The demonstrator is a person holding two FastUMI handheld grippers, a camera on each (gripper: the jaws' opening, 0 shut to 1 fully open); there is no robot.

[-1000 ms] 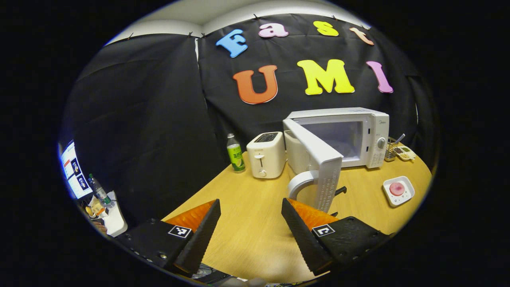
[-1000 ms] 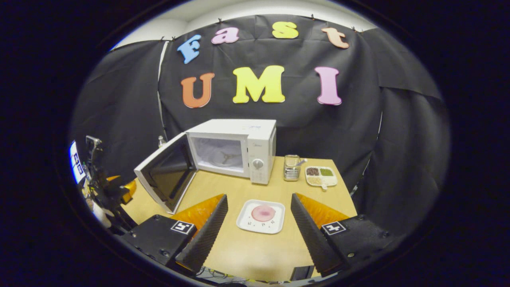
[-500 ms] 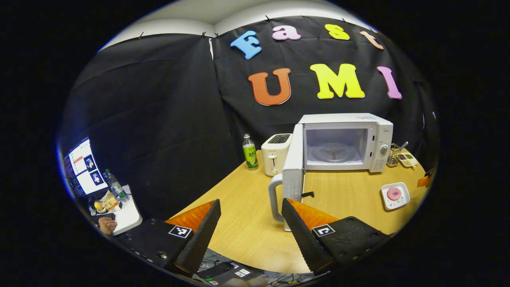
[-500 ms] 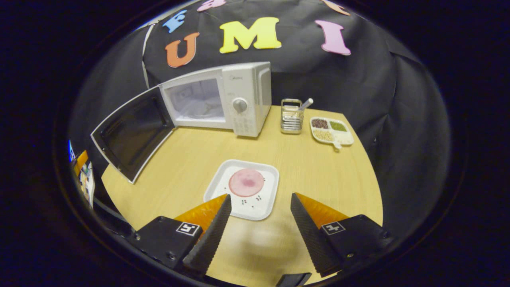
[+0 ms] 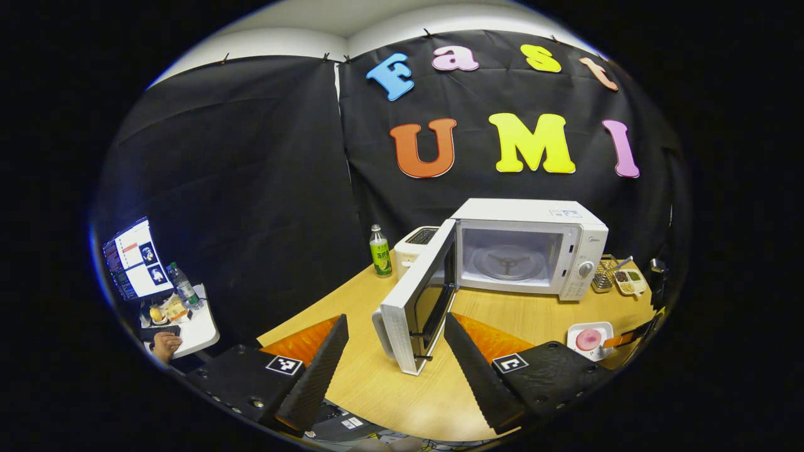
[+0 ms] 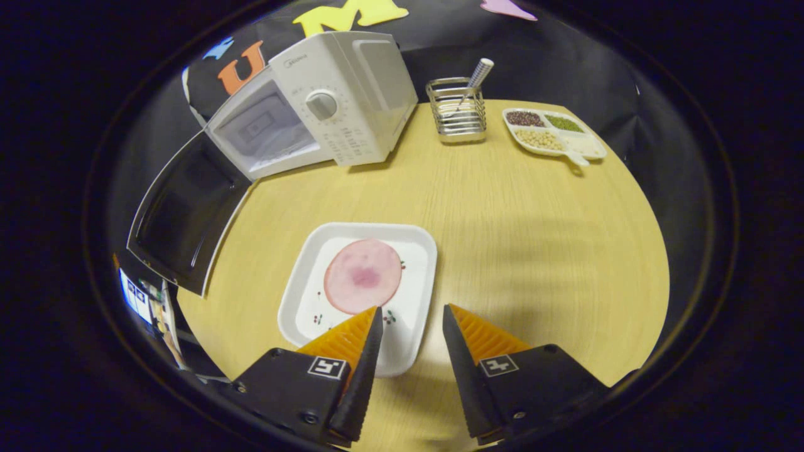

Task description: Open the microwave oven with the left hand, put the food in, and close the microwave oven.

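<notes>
The white microwave stands at the back of the table, its door swung wide open and its cavity with a glass turntable bare. My left gripper is open and holds nothing, a short way in front of the door's outer edge. A pink round slice of food lies on a white square plate. My right gripper hovers open low over the plate's near right corner, with one finger above the plate and the other just outside its rim.
A toaster and a green-labelled bottle stand left of the microwave. A wire cutlery holder and a divided dish of beans sit at the back right. A side desk with a screen is off the table's left.
The microwave door has swung fully open and my left gripper has drawn back from it. My right gripper has dropped close to the plate and its fingers have narrowed.
</notes>
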